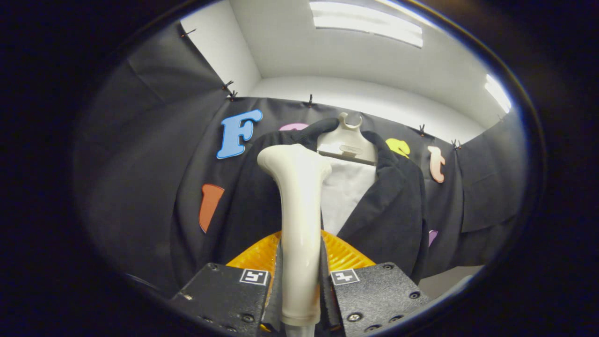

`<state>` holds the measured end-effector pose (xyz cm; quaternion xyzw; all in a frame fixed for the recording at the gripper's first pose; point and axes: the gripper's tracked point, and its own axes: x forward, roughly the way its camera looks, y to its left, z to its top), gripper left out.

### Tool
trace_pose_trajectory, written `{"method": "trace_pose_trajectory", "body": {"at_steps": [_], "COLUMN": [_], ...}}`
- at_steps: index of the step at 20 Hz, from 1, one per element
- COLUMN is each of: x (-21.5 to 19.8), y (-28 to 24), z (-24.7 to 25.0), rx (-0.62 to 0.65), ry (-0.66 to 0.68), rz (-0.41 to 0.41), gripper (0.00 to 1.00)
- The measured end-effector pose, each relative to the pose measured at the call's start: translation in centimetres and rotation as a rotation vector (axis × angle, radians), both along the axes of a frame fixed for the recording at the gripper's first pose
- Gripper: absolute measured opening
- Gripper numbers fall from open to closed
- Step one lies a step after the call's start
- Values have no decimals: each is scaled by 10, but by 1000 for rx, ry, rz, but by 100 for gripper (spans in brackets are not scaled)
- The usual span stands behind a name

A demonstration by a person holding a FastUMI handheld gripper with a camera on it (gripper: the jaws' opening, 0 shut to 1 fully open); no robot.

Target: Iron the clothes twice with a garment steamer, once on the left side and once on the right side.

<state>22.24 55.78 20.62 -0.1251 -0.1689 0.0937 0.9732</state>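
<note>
Here the hand-held gripper (299, 281) clamps the steamer (298, 206) before the jacket (388, 210)

Gripper (299, 299) seen at lower centre of the frame, two black textured finger blocks (224, 299), each marked with a small white square tag printed with a black pattern, dark screws set along the lower edges, orange ribbed part (262, 255) seen behind them
</note>
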Motion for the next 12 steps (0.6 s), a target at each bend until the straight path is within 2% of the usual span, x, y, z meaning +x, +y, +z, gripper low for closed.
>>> {"method": "trace_pose_trajectory", "body": {"at_steps": [12], "x": [-20], "y": [-21], "z": [-61], "rx": [-16], "ry": [119], "rz": [3], "gripper": [35]}}
